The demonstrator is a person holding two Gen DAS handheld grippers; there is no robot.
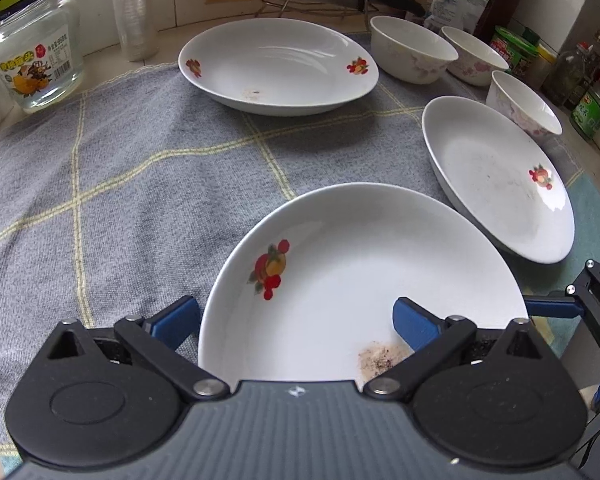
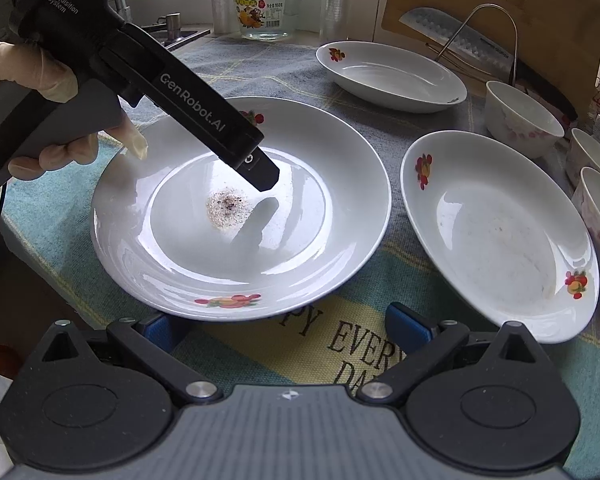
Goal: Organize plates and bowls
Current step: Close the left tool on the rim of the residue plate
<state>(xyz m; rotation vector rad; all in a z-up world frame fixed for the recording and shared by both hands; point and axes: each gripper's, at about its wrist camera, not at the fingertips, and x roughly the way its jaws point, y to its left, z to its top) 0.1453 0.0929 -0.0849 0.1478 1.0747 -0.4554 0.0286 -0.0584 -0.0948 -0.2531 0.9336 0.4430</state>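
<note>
- The left gripper [image 1: 296, 320] is spread wide with the near plate's [image 1: 360, 280] left rim between its blue fingers: one pad sits outside the rim, the other over the plate's well, neither pressing, so it grasps nothing
- The right gripper [image 2: 280, 328] is likewise released, hovering over the towel [image 2: 340, 344] just short of the same plate's [image 2: 240, 208] near edge
- That plate lies flat on the towel, nearest of all; it is glazed ceramic, so I judge it stiff, fairly heavy, slick and breakable; the thin sloping rim is the only place to pinch, and a firm bite clear of the crumb patch [image 2: 228, 208] seems wise
- A second plate [image 2: 500, 232] rests just to its right, apart from it
- A third plate [image 1: 278, 66] sits farther back
- Three bowls [image 1: 412, 50] line the far right; they look lighter, best taken by the wall at the lip
- A glass jar [image 1: 36, 64] stands far left
</note>
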